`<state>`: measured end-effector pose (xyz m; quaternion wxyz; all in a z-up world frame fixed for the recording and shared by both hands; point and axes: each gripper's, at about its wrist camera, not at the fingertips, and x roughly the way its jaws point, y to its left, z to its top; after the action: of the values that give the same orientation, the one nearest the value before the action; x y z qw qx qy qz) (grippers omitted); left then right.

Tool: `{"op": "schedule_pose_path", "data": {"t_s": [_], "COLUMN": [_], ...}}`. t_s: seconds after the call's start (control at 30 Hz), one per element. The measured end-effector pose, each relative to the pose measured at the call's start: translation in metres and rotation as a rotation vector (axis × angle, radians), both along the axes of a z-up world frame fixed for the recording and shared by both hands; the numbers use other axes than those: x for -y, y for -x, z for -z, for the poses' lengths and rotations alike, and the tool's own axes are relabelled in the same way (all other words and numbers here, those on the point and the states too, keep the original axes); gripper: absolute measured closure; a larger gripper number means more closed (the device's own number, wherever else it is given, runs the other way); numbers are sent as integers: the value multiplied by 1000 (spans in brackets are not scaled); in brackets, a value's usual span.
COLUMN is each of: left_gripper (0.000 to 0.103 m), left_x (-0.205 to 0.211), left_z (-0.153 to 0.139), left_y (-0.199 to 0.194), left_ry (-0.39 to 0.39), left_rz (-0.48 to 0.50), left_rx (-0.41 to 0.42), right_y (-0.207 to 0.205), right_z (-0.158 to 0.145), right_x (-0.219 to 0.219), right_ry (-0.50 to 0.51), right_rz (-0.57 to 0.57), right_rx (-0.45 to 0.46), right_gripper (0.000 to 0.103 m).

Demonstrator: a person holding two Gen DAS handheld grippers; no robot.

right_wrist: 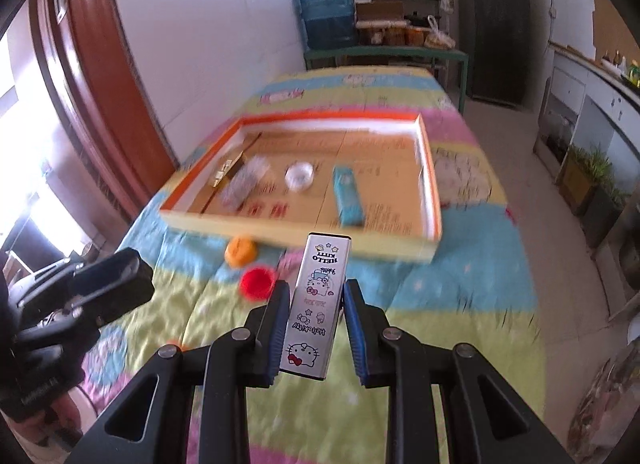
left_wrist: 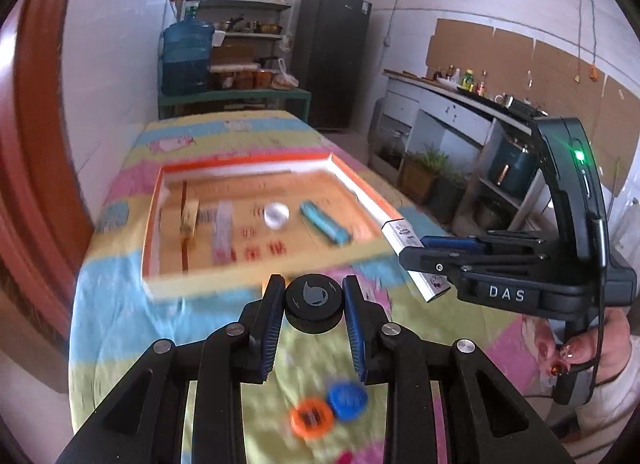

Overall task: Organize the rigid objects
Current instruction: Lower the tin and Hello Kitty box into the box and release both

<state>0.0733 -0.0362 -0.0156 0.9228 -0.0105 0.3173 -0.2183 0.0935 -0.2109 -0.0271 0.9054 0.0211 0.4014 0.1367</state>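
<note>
My left gripper (left_wrist: 314, 284) is shut on a black round cap (left_wrist: 314, 304), held above the patterned tablecloth (left_wrist: 120, 304). My right gripper (right_wrist: 316, 288) is shut on a white cartoon-printed slim box (right_wrist: 316, 304), gripped by its long sides. In the left wrist view that right gripper (left_wrist: 416, 252) hangs at the right with the white box (left_wrist: 400, 234) pointing toward the tray. The shallow cardboard tray (right_wrist: 428, 167) with an orange rim lies ahead of both. It holds a light blue box (right_wrist: 348, 195), a clear round piece (right_wrist: 299, 176) and some blurred items at its left.
Loose caps lie on the cloth in front of the tray: an orange cap (right_wrist: 240, 250), a red cap (right_wrist: 258, 282) and a blue cap (left_wrist: 347, 400). A wall and a red door frame (right_wrist: 100, 83) border the table's left. A counter (left_wrist: 460, 95) stands to the right.
</note>
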Motion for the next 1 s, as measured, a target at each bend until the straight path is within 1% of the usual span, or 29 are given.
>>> {"op": "schedule_pose_path", "data": {"t_s": [0.13,0.27,0.5,0.6,0.77,1.0], "left_gripper": [73,73,73,73,73,73], "left_x": [9,18,32,34,35,37], "left_z": [-7,-8,5,13,31,52], "left_y": [-36,-66,-114,-124,-143,-158], "left_ry": [-21,-33,-65,-87,-125,-150], "left_rz": [-2,-5,-25,-42,-64,-70], "left_rx": [6,-3,-40,-55,-109,-156], "right_y": [-25,-54,-98,-110,-126,-144], "right_z": [-10,-13,-3,3,17,35], "right_x": [7,15,19,20,19,18], "right_ry": [14,18,26,26,41,62], "right_rz": [19,36,37,30,12,-1], "right_rx": [28,37,23,12,-16,-57], "right_gripper": [75,75,75,75,75,75]}}
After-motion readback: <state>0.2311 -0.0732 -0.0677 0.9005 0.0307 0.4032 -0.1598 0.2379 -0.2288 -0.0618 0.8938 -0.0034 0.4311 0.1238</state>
